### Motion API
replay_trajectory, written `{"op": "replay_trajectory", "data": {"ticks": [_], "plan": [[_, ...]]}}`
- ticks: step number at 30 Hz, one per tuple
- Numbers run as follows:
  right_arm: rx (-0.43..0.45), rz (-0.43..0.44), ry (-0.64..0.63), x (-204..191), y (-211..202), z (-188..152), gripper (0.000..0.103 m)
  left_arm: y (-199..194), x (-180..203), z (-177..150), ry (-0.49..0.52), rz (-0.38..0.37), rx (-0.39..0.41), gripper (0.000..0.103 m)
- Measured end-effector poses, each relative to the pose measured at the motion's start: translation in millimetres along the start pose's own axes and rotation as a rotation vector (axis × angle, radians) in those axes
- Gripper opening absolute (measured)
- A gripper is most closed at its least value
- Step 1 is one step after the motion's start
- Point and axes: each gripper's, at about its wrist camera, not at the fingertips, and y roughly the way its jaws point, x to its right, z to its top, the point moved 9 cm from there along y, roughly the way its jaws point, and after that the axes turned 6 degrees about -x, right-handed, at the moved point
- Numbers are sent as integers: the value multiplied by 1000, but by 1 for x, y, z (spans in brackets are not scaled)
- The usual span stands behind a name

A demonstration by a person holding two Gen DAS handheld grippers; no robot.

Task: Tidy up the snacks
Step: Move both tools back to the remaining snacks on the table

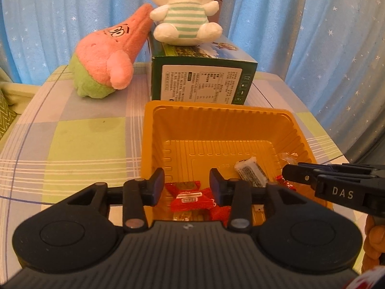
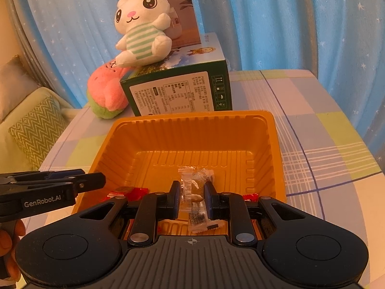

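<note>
**Snacks going into the orange tray, one packet still in hand**

Nearest, the left claw (image 1: 187, 186) stands partly open with nothing pinched between its pads, hanging over a red snack packet (image 1: 187, 198) that lies in the near end of the orange tray (image 1: 216, 110). The right claw (image 2: 192, 196) is closed narrowly on a clear-wrapped snack (image 2: 192, 192), held above the tray floor and not yet let go.

In the tray I count, from the left wrist view, one white-wrapped bar (image 1: 251, 172), one clear twisted sweet (image 1: 287, 157) and at least two red packets (more may be hidden under the claws, so the red count is uncertain). No loose snack shows on the checked worktop (image 1: 84, 144), so the sorting looks close to done: releasing the held packet seems the main step left.

Farther back stand one green carton (image 1: 199, 82), one white rabbit plush (image 1: 185, 12) seated on it, and one pink-and-green plush (image 1: 105, 65) leaning beside it, before a blue curtain (image 1: 60, 24).
</note>
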Motion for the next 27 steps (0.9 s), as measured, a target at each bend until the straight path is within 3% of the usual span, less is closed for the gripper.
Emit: {"op": "replay_trajectory", "data": {"ticks": [9, 13, 15, 27], "plan": [[8, 25, 0, -9, -5, 5, 21, -6, -2, -4, 11, 10, -1, 48], [11, 105, 52, -12, -5, 8, 22, -9, -7, -6, 1, 21, 1, 60], [11, 134, 93, -10, -5, 9, 22, -11, -10, -8, -2, 26, 3, 61], [27, 66, 63, -1, -38, -9, 28, -46, -27, -50, -24, 56, -2, 66]]}}
